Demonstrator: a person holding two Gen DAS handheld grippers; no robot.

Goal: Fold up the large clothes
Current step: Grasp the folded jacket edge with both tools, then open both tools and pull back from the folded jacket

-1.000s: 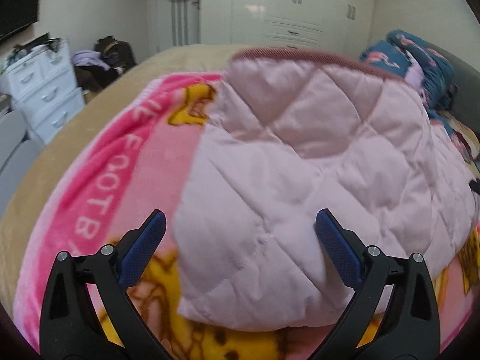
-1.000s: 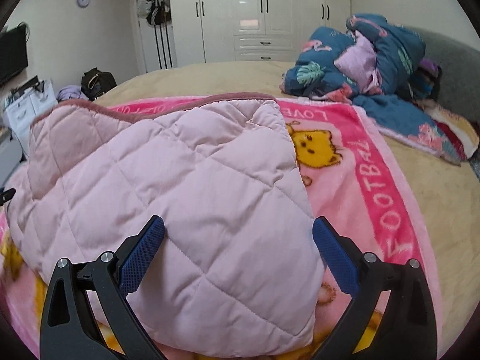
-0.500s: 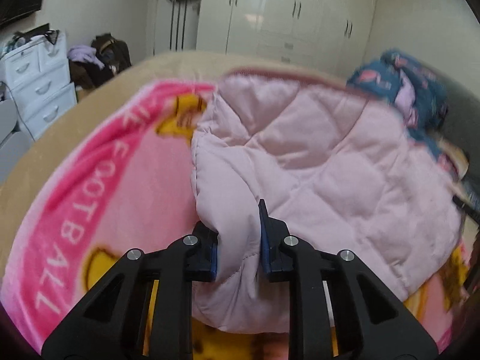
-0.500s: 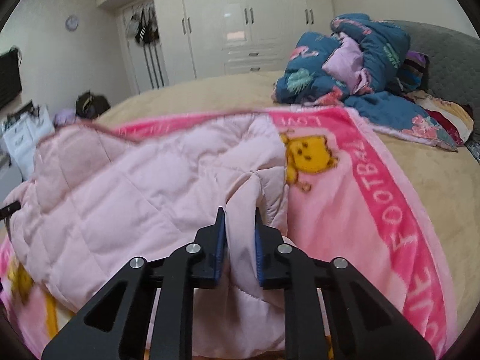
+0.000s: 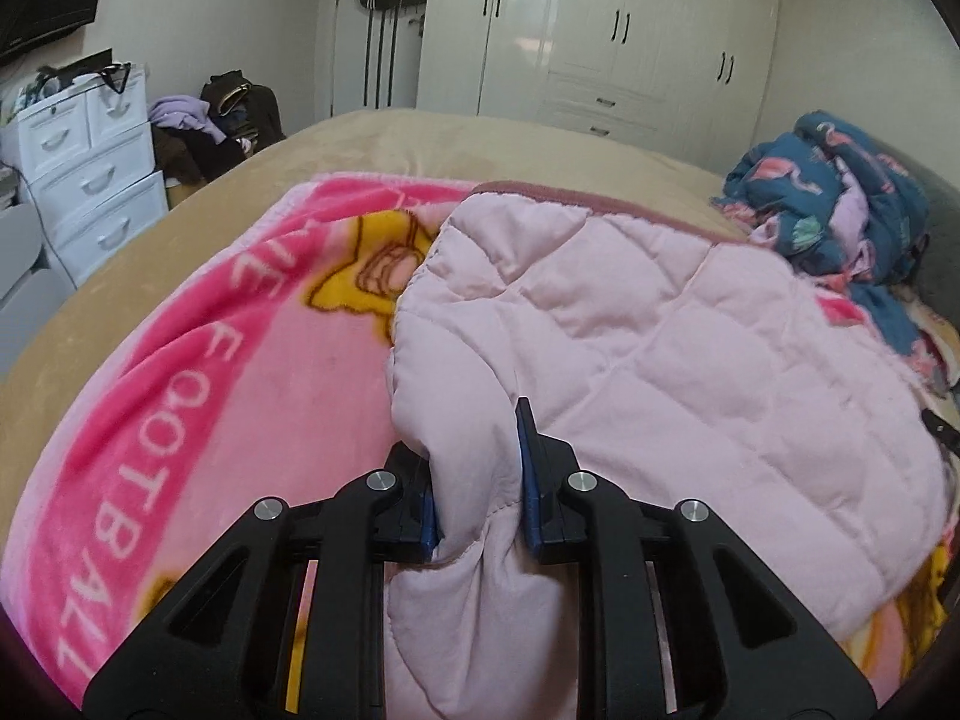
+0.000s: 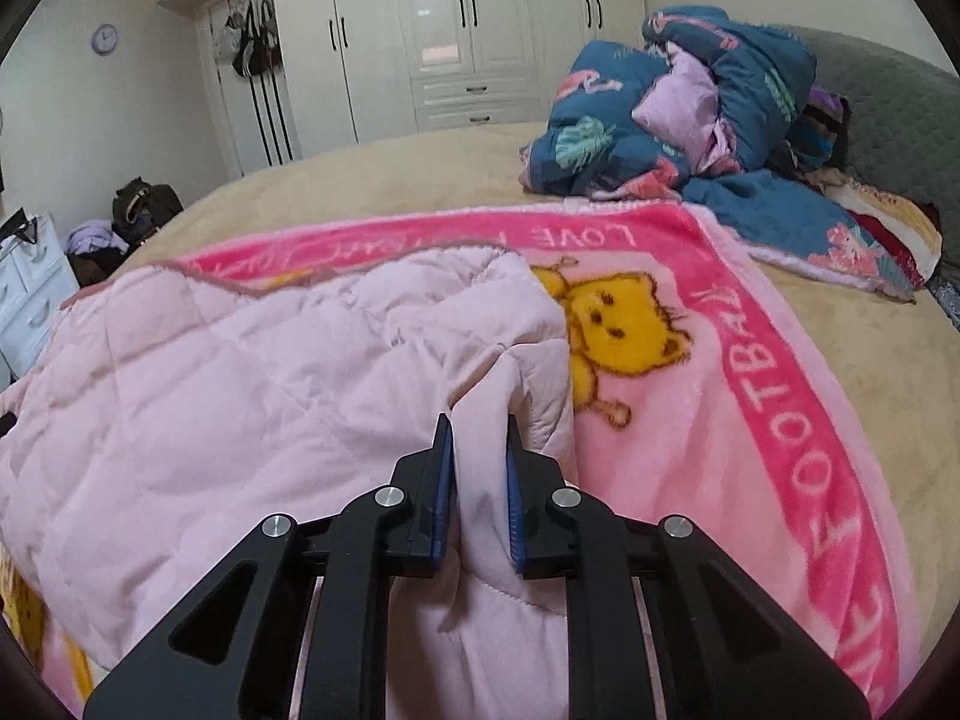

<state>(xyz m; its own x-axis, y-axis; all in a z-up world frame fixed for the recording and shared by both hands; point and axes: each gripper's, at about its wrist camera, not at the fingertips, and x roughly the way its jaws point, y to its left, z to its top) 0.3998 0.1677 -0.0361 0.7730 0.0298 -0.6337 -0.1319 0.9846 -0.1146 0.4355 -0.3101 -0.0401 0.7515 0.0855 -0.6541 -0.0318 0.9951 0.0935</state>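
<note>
A pale pink quilted garment [image 5: 660, 348] lies across a pink cartoon blanket [image 5: 180, 372] on the bed. My left gripper [image 5: 477, 468] is shut on the garment's near left edge, with a bunched fold between its blue pads. My right gripper [image 6: 479, 456] is shut on the garment's [image 6: 270, 384] near right edge, beside the yellow bear print on the blanket [image 6: 780, 432]. The near edge is pulled up at both grips. The garment's far hem has a darker pink trim.
A heap of blue patterned bedding [image 6: 690, 108] sits at the head of the bed by a grey headboard [image 6: 888, 96]. White drawers [image 5: 84, 162] and a pile of bags [image 5: 234, 114] stand left of the bed. White wardrobes [image 6: 456, 30] line the far wall.
One second ago both grippers were open over the garment's near edge. They have shut on it, and both have pulled the edge up and back slightly.
</note>
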